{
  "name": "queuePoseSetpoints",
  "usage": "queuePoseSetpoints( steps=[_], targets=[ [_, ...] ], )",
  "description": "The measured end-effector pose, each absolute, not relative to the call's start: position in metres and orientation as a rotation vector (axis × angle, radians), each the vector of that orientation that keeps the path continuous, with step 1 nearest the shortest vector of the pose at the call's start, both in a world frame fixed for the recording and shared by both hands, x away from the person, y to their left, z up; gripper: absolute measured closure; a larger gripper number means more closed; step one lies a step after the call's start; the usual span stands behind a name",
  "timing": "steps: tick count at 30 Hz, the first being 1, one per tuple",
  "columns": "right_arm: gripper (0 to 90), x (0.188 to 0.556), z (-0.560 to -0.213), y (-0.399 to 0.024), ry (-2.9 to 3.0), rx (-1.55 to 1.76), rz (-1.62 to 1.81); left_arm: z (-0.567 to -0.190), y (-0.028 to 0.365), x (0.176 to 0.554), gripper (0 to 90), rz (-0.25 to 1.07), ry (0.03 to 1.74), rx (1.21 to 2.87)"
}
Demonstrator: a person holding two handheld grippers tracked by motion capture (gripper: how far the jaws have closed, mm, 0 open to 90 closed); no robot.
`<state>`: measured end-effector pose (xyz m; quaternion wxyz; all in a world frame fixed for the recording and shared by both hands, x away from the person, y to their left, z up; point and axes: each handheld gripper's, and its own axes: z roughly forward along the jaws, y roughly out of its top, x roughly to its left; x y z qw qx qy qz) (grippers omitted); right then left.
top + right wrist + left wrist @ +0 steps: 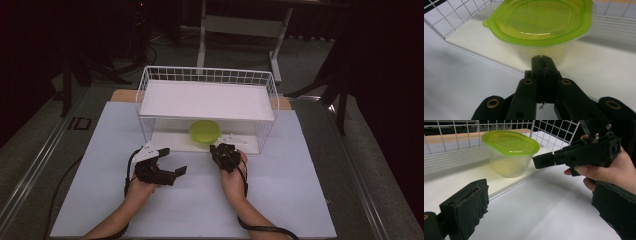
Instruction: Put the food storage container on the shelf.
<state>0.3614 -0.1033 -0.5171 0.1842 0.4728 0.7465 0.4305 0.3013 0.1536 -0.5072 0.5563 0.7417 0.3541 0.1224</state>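
A clear tub with a green lid sits on the bottom shelf of a white wire rack, near its open front edge. The right gripper points at the tub, just short of it, its 2 jaws pressed together on nothing. The left gripper rests off to the side on the table, its 2 jaws spread wide and empty.

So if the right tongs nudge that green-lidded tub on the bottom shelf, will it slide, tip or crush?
The tub looks clear, thin-walled and seemingly empty, so probably light: a nudge from the shut right tongs would likely slide it on the smooth white shelf. It is wider than tall, so tipping seems unlikely. The thin walls may flex if squeezed; the green lid probably stiffens the rim.
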Motion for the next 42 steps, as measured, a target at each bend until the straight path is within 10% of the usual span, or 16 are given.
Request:
queuePoseSetpoints(
  steps=[31, 42],
  targets=[
    [82.9, 0.363, -0.513, -0.086, 2.141, 1.294, 1.245, -0.504, 0.157, 0.301, 2.0, 0.284, 0.823, 1.741],
    [34.2, 0.334, -0.495, -0.107, 2.166, 1.199, 1.34, -0.493, 0.15, 0.297, 2.0, 0.269, 0.787, 1.764]
  ],
)
